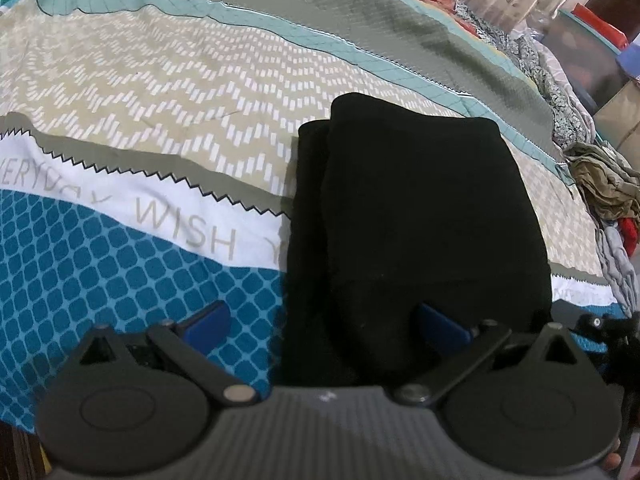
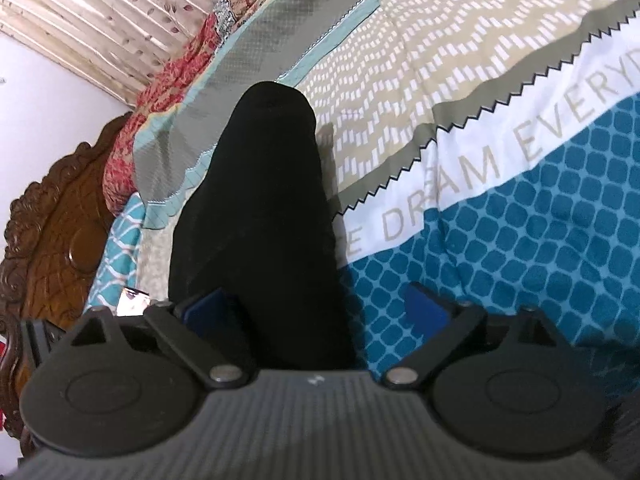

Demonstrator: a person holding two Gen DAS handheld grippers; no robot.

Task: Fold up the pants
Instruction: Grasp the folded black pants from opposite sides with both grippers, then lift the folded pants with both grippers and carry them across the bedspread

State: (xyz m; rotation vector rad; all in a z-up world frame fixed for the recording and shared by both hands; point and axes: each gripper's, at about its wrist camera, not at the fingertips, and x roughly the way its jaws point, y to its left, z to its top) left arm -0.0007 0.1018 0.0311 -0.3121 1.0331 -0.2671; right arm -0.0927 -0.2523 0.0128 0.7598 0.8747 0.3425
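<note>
Black pants (image 1: 416,216) lie folded into a thick stack on the patterned bedspread (image 1: 160,92). My left gripper (image 1: 324,324) is open, its blue fingers (image 1: 208,320) spread wide over the near end of the stack; the right finger rests over the black cloth. In the right wrist view the same black pants (image 2: 260,208) run away from me along the bed. My right gripper (image 2: 316,308) is open, its blue fingers (image 2: 426,306) on either side of the near end of the pants. Neither gripper holds cloth.
The bedspread (image 2: 500,120) has blue, white, beige and grey bands. A heap of loose clothes (image 1: 604,188) lies at the bed's right edge. A carved wooden headboard (image 2: 52,220) and red floral pillow (image 2: 160,84) stand on the left of the right wrist view. Curtains (image 2: 100,8) hang behind.
</note>
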